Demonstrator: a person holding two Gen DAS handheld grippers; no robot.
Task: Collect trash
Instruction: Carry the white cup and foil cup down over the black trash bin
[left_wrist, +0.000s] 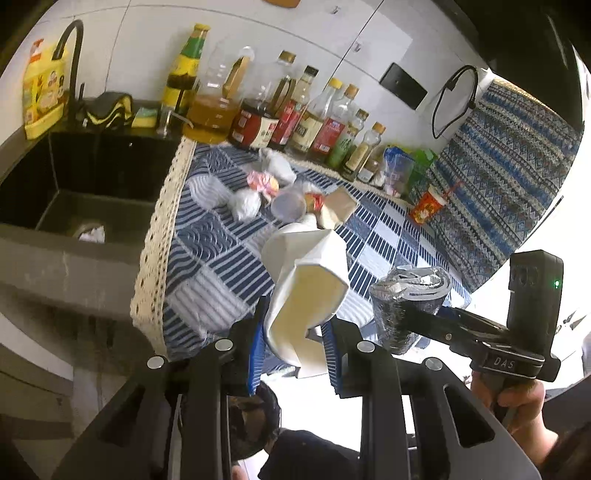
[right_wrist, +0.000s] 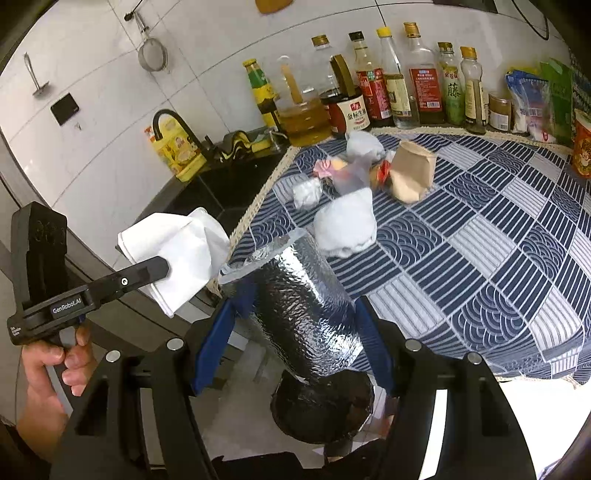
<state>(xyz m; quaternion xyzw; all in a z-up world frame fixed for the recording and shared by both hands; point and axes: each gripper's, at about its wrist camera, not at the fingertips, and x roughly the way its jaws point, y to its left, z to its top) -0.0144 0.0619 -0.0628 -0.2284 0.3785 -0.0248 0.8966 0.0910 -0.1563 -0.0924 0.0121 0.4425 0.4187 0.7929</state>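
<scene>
Left wrist view. Left claw clamped on a crushed white paper cup, held up off the surface near its front edge. At 3 o'clock from the cup: right claw gripping a crumpled foil wrapper, with the hand on its grip low at 4 o'clock. Left on the patterned cloth, toward 12 o'clock from the cup: white wads, a pink wrapper, a clear plastic cup, a squashed brown paper cup. Red snack cup at 2 o'clock by the wall cloth; trash or not, unclear. Only here: sink basin at 9 o'clock with something pale lying at its drain.

Right wrist view. Right claw part-way apart but pressed on both sides of the foil wrapper, a fat silver roll. Left claw at 9 o'clock, pinching the white cup flat. Only here: dark round bin directly under the foil roll at 6 o'clock, mouth facing up; also a large white wad just beyond the roll.

Judgement: two pieces in hand, neither in the bin yet; most of the pile not yet collected. Task under halfway.
</scene>
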